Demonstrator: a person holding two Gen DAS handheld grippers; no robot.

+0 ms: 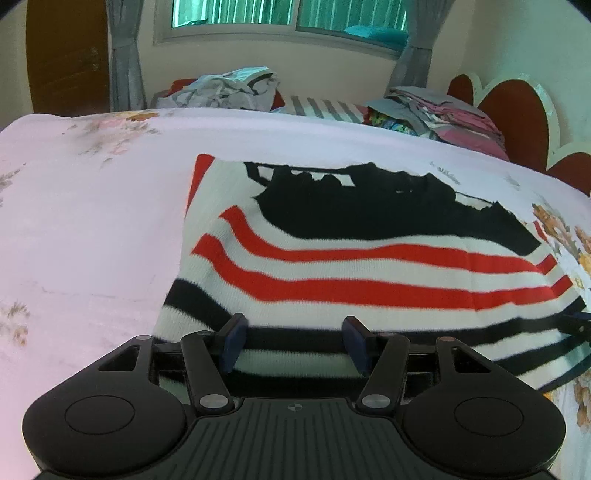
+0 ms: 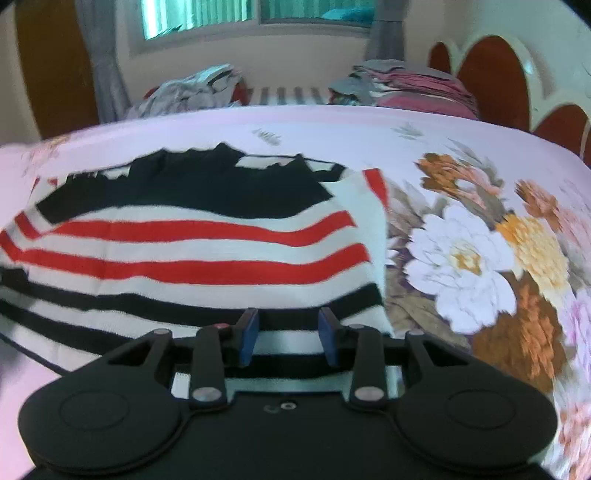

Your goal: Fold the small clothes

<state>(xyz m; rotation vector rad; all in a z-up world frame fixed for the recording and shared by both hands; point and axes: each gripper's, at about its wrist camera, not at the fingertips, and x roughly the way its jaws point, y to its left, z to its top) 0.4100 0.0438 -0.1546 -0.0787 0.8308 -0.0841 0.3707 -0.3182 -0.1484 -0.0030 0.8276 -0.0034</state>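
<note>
Clearly the sweater (image 1: pixel 369 266), striped red, black and white with a black patch near its far edge, lies spread flat on the bed (image 1: pixel 92 221), and both views look across it towards the window (image 1: pixel 288 18).

From the left view, the left gripper (image 1: pixel 295 345) hangs over the near left part of the sweater; its jaws stand apart with nothing pinched between them, the striped knit showing in the gap. They have been easing wider. At the right edge of this view, a dark bit of the right gripper (image 1: pixel 576 325) shows beside the sweater's near right corner. To the left, the sheet is plain pink with faint flowers.

From the right view, the right gripper (image 2: pixel 290 336) hangs over the sweater's near right corner (image 2: pixel 373 314), its blue pads (image 2: pixel 248 339) set apart, narrower than the left pair and opening a little, with no cloth gripped. Only this view shows the big flower print (image 2: pixel 461 266) on the sheet just right of the sweater.

Beyond the bed, both views show a loose heap of pale clothes (image 1: pixel 229 88) on the left and a folded stack (image 1: pixel 454 114) on the right, beside the red scalloped headboard (image 1: pixel 517 110). No basket or bin shows.
</note>
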